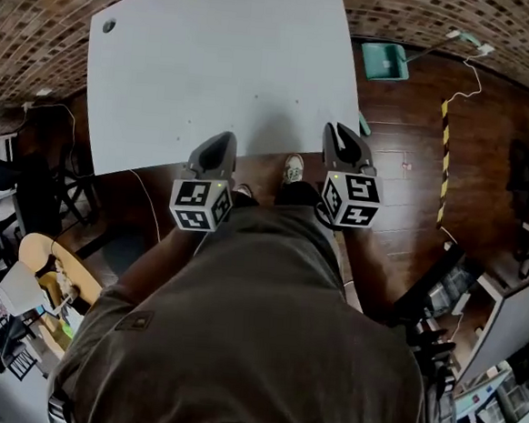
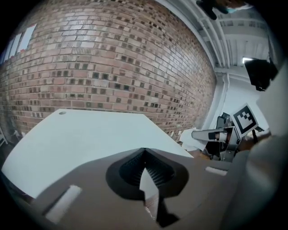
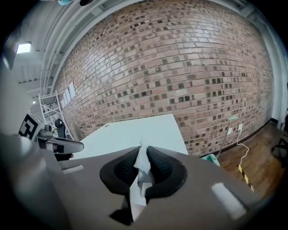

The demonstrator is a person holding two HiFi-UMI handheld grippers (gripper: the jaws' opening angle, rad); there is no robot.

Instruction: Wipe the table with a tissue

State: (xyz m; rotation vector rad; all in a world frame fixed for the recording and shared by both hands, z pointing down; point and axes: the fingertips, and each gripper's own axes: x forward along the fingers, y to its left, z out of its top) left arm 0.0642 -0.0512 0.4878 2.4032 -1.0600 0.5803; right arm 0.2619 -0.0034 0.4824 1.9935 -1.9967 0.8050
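Grey left gripper (image 1: pixel 217 140) and right gripper (image 1: pixel 343 132) bear black-and-white marker cubes (image 1: pixel 199 205); brown jacket (image 1: pixel 255 333).

The table (image 1: pixel 221 66) fills the head view's upper centre; left gripper (image 1: pixel 219 140) and right gripper (image 1: pixel 342 136) sit at its lower edge, a tissue (image 3: pixel 142 166) between the right's jaws.

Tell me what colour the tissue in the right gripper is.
White; the tissue shows best in the right gripper view.
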